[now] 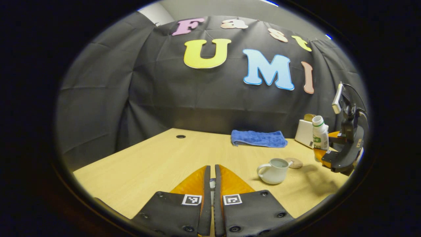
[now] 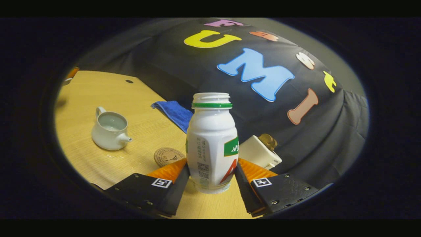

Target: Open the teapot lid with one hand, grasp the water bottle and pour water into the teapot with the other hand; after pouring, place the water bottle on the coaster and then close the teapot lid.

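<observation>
The white teapot (image 1: 274, 171) (image 2: 110, 130) stands lidless on the wooden table, its spout toward the round cork coaster (image 1: 294, 162) (image 2: 167, 156). My left gripper (image 1: 212, 168) is shut low over the table's near side, with a small pale piece, the teapot lid (image 1: 212, 183), pinched between its fingers. My right gripper (image 2: 212, 164) (image 1: 324, 144) is shut on the white water bottle (image 2: 212, 144) (image 1: 319, 131). The bottle is upright and uncapped, with a green neck ring, to the right of the coaster. I cannot tell whether its base touches the table.
A folded blue towel (image 1: 258, 138) (image 2: 174, 113) lies at the table's back edge by the black cloth wall. A white box (image 1: 304, 133) (image 2: 260, 153) with a brown object on top sits behind the bottle. A small round hole (image 1: 180, 136) marks the table's far left.
</observation>
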Motion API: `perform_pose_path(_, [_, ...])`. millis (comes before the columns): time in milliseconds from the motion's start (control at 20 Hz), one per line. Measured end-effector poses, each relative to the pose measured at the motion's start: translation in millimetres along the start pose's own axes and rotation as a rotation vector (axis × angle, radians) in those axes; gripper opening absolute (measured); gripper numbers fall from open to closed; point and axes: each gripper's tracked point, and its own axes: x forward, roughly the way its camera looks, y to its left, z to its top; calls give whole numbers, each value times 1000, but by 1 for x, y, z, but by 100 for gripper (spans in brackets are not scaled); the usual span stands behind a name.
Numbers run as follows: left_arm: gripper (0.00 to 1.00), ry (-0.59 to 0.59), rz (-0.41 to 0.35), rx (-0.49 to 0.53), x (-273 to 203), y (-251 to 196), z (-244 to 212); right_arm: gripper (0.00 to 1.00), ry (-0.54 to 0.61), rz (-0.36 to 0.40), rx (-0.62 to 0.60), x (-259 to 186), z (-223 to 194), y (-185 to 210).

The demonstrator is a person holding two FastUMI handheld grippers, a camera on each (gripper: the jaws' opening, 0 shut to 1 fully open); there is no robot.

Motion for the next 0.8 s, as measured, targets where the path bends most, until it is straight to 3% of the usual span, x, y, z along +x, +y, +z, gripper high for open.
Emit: perform_pose_path(800, [14, 36, 27, -28, 2, 20, -19, 75, -98, -146, -620, 12, 51, 6])
